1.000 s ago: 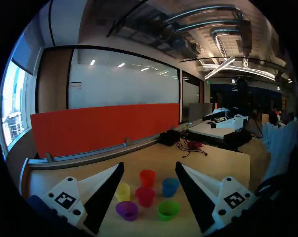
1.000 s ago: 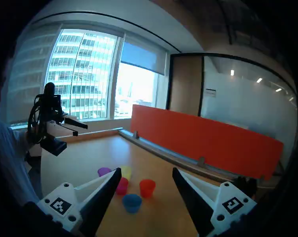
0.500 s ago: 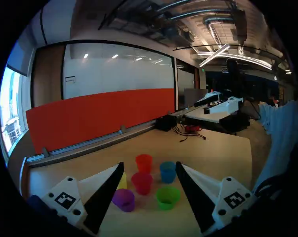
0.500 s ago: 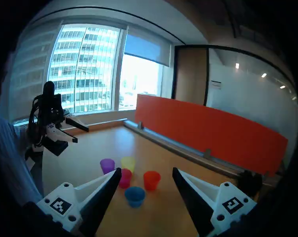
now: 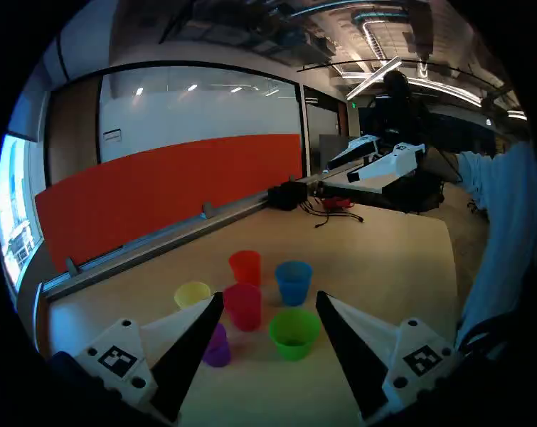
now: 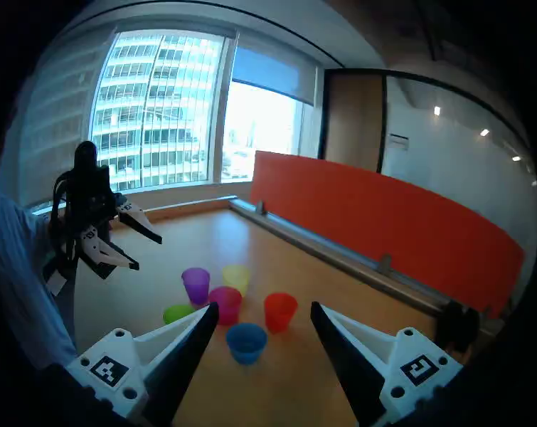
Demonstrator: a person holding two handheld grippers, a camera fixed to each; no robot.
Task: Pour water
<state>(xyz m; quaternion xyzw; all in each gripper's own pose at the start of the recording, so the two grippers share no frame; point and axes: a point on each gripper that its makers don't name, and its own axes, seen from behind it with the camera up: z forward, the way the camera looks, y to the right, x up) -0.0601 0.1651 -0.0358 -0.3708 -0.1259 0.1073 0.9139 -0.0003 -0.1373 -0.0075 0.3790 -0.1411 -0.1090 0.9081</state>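
Note:
Several small plastic cups stand clustered on the wooden table (image 5: 396,263): red (image 5: 245,267), blue (image 5: 294,282), yellow (image 5: 192,292), magenta (image 5: 243,306), green (image 5: 294,333) and purple (image 5: 217,349). My left gripper (image 5: 268,297) hovers open just short of them, above the magenta and green cups, holding nothing. In the right gripper view the same cups appear: purple (image 6: 195,285), yellow (image 6: 235,277), magenta (image 6: 225,304), red (image 6: 279,312), blue (image 6: 246,342), green (image 6: 176,313). My right gripper (image 6: 263,307) is open over the blue cup's side. Each view shows the other gripper farther off, open: (image 5: 339,173), (image 6: 146,253).
An orange divider panel (image 5: 168,185) with a metal rail runs along the table's far side. A black box with cables (image 5: 289,193) sits at its end. Large windows (image 6: 161,121) are behind. A light sleeve (image 6: 19,285) borders the left gripper's side.
Both grippers have moved nearer to the cups and tipped down, so the cluster sits higher and larger in each view. The green cup has come into the right gripper view.

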